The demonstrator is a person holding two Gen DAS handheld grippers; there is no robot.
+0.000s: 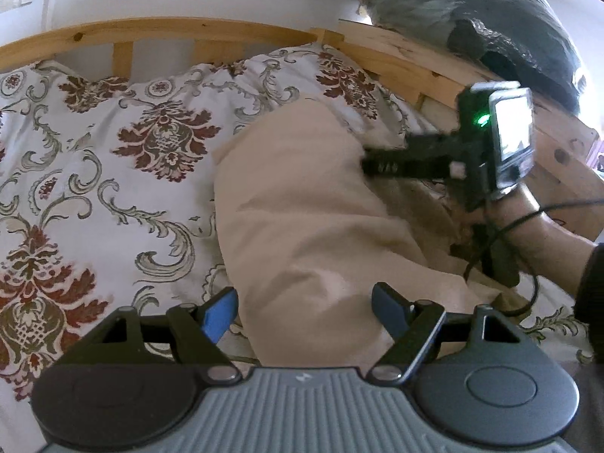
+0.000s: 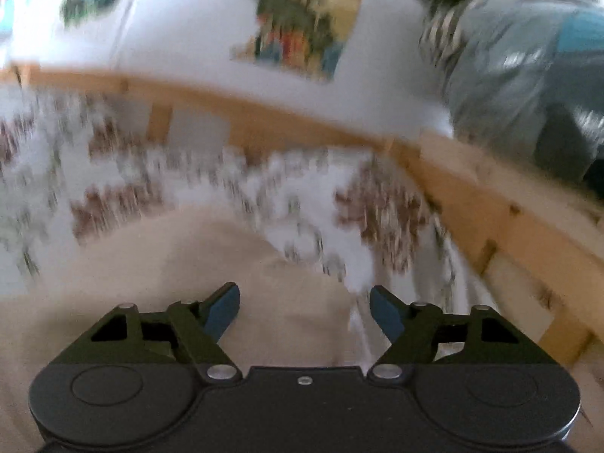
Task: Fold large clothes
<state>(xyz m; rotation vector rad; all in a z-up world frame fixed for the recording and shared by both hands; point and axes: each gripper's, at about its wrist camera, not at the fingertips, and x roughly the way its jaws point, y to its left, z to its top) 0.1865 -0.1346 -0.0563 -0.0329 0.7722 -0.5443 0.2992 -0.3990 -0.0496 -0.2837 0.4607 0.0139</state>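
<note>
A beige garment (image 1: 302, 226) lies on the bed (image 1: 94, 143), on a flower-patterned cover; its long axis runs from the near edge toward the wooden bed rail (image 1: 158, 28), leaning a little to the right. The left gripper (image 1: 305, 311) hovers over its near end, fingers apart, nothing between them; the right gripper (image 2: 305, 311) is above the garment's right side, fingers apart too, gripping nothing.

Open floral bedspread (image 1: 94, 158) lies clear left of the beige garment (image 1: 302, 226); the slatted pine bed rail (image 1: 396, 56) and bulging plastic bag (image 1: 490, 19) hem the right.
</note>
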